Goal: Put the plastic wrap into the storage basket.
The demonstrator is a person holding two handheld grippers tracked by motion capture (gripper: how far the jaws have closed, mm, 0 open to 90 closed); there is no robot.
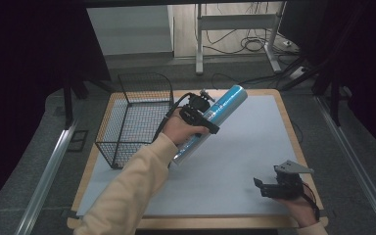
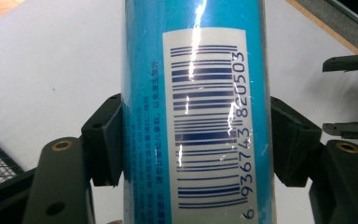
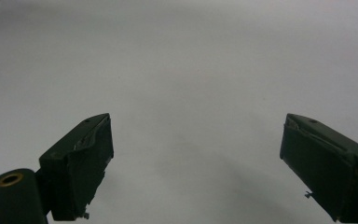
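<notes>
Grey carpet and dark curtains surround a wood-edged counter (image 1: 288, 122) topped with a pale grey mat, with a metal frame and loose cables on the floor beyond its far edge. At the counter's far left corner stands a black wire basket (image 1: 134, 117), its far wall rising above the rest. Just right of the basket, the left gripper (image 1: 206, 121) is held above the mat by a hand (image 1: 178, 129) in a cream sleeve, its jaws clamped on a long blue cylindrical can (image 1: 214, 120). The can lies tilted, its capped end pointing toward the far edge of the counter and its silvery lower end toward the sleeve, clear of the mat. In the left gripper view the can (image 2: 193, 112) runs upright between the two black jaws, which press against its sides; a white barcode label (image 2: 205, 121) with printed digits faces the camera, and the mat lies behind it. Near the counter's near right corner, the right gripper (image 1: 267, 187) sits low over the mat in the person's other hand (image 1: 301, 208), a grey three-cornered plate on top. In the right gripper view its jaws stand wide apart with nothing but bare grey mat (image 3: 191, 84) between them.
</notes>
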